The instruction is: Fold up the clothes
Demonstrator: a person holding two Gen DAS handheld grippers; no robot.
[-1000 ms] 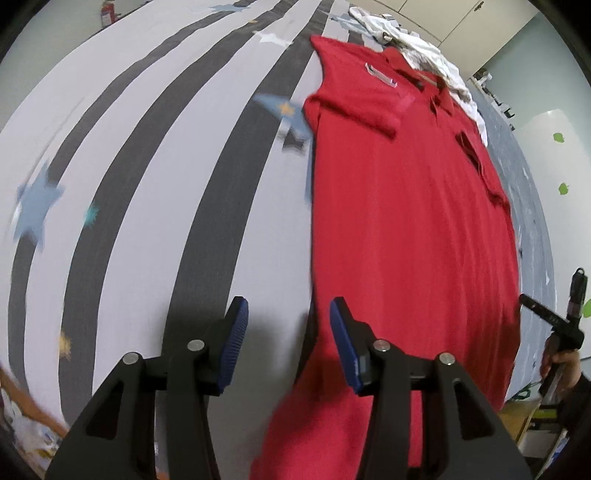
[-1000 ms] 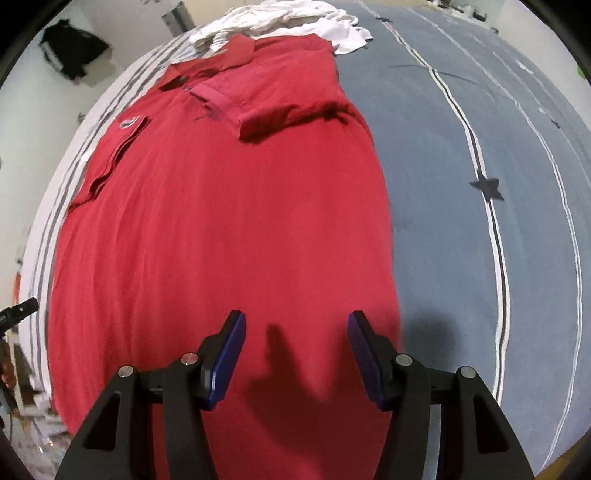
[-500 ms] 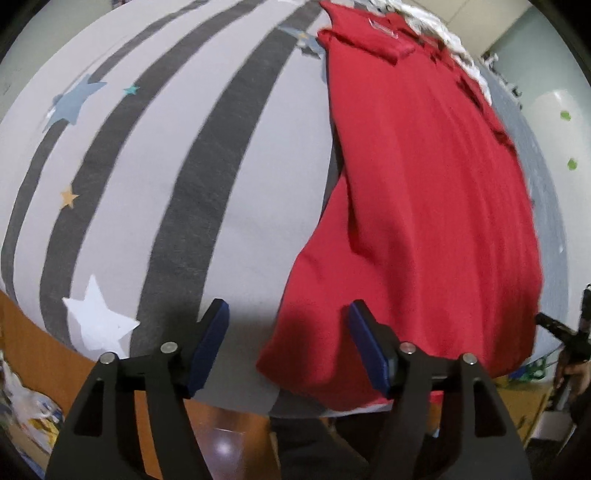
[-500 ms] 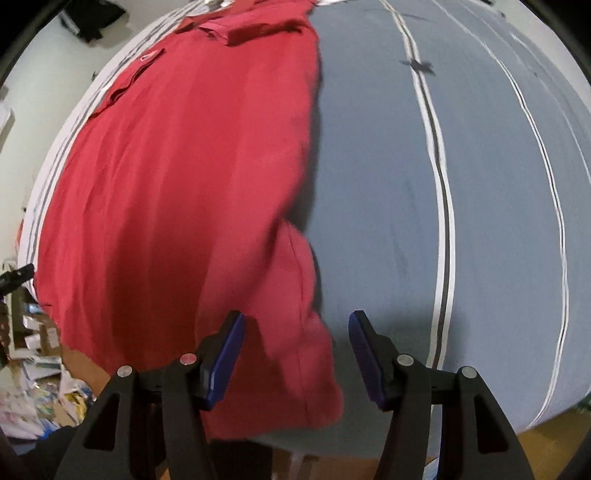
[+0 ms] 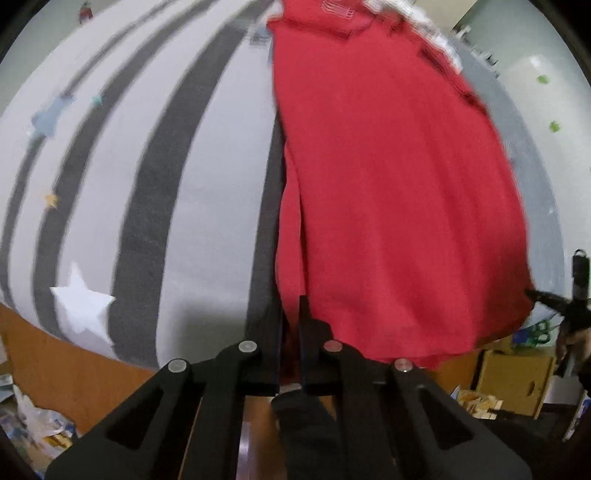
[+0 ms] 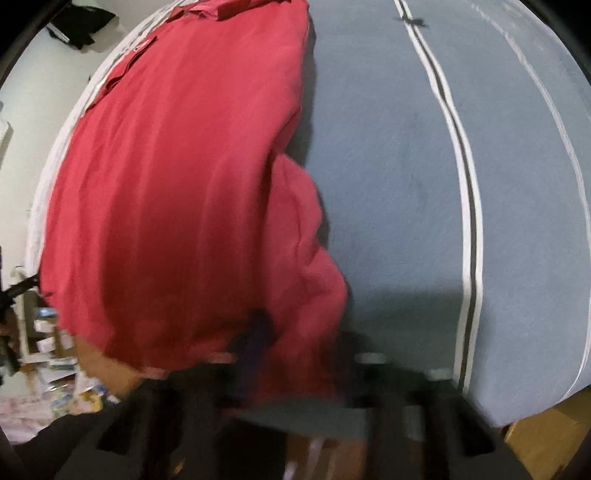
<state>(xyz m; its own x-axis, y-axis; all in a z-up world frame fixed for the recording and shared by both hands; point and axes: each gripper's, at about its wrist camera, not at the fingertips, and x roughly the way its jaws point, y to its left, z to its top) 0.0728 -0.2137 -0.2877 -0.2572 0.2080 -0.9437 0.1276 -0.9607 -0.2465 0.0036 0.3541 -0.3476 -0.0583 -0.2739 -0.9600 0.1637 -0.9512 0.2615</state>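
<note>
A red polo shirt point(image 5: 388, 177) lies lengthwise on the bed, collar at the far end. My left gripper point(image 5: 290, 314) is shut on the shirt's near left hem corner at the bed's edge. In the right wrist view the red shirt point(image 6: 166, 192) fills the left half, and its near right hem corner drapes over my right gripper point(image 6: 295, 332). That gripper is badly blurred; one blue pad point(image 6: 255, 332) shows under the cloth, and the jaw gap cannot be made out. The right gripper also shows small at the right edge of the left wrist view point(image 5: 554, 302).
The bed cover is white with grey stripes and stars point(image 5: 147, 184) on the left and blue with white stripes point(image 6: 424, 184) on the right. White clothes point(image 5: 436, 33) lie beyond the collar. The wooden bed frame point(image 5: 55, 354) and floor clutter are below.
Both grippers drew back to the shirt's near hem at the bed's edge. The left gripper went from open to shut on the left corner. The right hem corner now lies over the right gripper.
</note>
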